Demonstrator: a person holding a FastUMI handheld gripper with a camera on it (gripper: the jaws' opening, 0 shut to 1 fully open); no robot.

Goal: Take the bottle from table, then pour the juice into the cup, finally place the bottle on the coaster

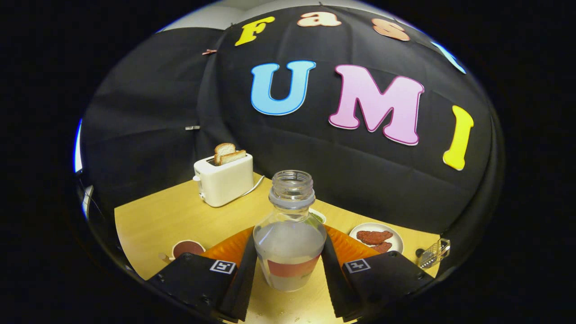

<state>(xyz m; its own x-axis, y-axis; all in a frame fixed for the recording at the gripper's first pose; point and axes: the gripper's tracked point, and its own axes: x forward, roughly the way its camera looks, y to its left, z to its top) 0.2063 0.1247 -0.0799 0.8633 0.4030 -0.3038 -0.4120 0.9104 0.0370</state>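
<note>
A clear plastic bottle [290, 234] with no cap and a red label band stands upright between my two fingers. It holds pale juice up to its shoulder. My gripper [289, 265] is shut on the bottle, both fingers pressing its sides. The bottle's base looks slightly above the wooden table [157, 216]. A cup [187, 248] with a dark inside stands on the table just beyond the left finger. An orange mat [348, 245], possibly the coaster, lies behind the bottle and fingers, mostly hidden by them.
A white toaster [223, 180] with two bread slices stands at the table's far left, its cord trailing right. A white plate [377, 238] with reddish food sits beyond the right finger. A small wire basket [433, 254] is at the table's right edge. A small dish [318, 216] peeks from behind the bottle.
</note>
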